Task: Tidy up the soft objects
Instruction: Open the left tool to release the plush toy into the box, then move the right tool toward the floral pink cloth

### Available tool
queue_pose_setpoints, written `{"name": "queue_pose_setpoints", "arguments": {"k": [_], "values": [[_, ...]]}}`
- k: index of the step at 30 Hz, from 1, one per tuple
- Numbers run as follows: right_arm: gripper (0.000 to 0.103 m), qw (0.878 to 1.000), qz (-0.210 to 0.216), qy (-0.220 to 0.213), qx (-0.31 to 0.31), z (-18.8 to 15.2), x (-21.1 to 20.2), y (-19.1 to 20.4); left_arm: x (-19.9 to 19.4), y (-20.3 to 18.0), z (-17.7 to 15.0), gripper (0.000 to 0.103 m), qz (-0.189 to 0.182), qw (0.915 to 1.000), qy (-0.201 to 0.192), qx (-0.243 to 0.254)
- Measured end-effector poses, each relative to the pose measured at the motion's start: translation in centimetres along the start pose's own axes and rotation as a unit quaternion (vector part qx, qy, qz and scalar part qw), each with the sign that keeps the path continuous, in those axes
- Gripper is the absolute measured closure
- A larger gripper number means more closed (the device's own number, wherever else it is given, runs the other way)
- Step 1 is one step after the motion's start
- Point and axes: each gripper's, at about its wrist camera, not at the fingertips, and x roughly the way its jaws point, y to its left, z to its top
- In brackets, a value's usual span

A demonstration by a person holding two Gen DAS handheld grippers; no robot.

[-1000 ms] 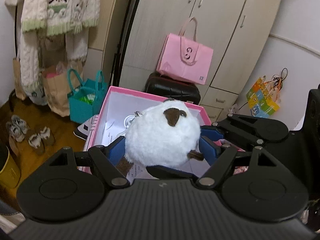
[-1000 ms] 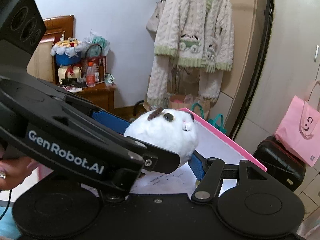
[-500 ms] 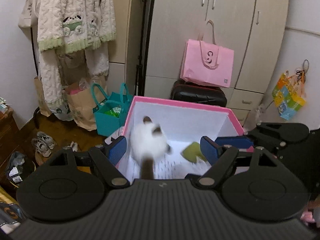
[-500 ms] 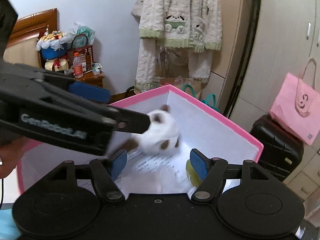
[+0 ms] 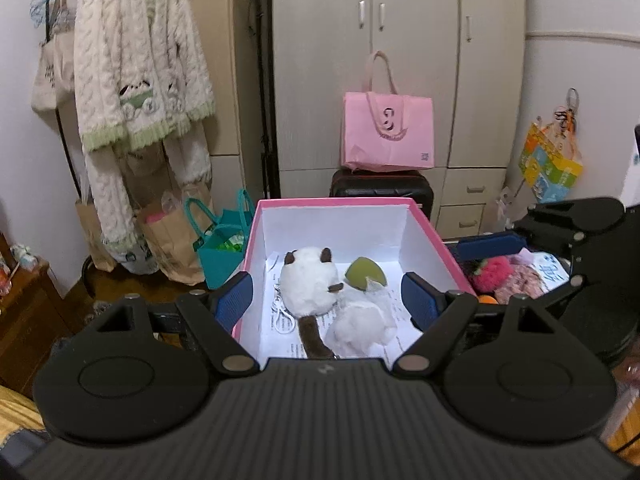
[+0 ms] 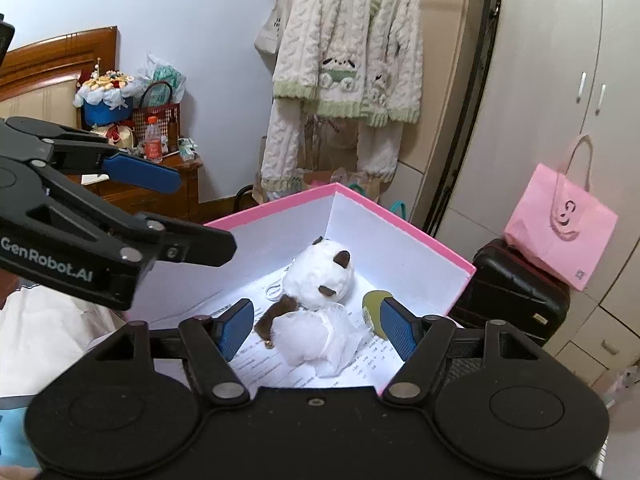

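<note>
with both the left hand-held gripper (image 5: 328, 300) and the right hand-held gripper (image 6: 316, 328) hanging wide open and empty above the pink box (image 5: 336, 202), the white plush (image 5: 308, 284) inside is lying beside the green piece (image 5: 366, 278), risking being snagged by a low reach.

A white plush (image 5: 309, 285) with brown ears and tail lies inside the pink box (image 5: 436, 248), on printed paper. Just beside it lie a white fluffy bundle (image 5: 362, 326) and a green wedge (image 5: 365, 278).
</note>
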Motion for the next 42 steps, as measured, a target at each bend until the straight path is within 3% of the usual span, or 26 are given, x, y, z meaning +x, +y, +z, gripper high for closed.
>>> {"name": "queue_pose_setpoints", "arguments": {"k": [10,22,32,42], "values": [[0.028,0.999,-0.042,-0.019,-0.008,-1.4,-6.5,1.7,-4.7,-2.9,-1.0,0.019,-0.039,0.9984,-0.008,0.041],[0.028,0.995,-0.085,-0.038,-0.028,-5.2,-12.7,2.0,-8.2,-7.9,-2.7,0.016,-0.086,0.9902,-0.012,0.11],[0.027,0.994,-0.101,-0.045,0.023,-10.9,-16.8,-1.2,-6.6,-12.6,-4.5,0.015,-0.134,0.9799,0.028,0.145],[0.027,0.992,-0.091,-0.043,0.08,-14.9,-16.2,-5.4,-3.6,-17.2,-6.4,0.015,-0.12,0.9783,0.024,0.167]]}}
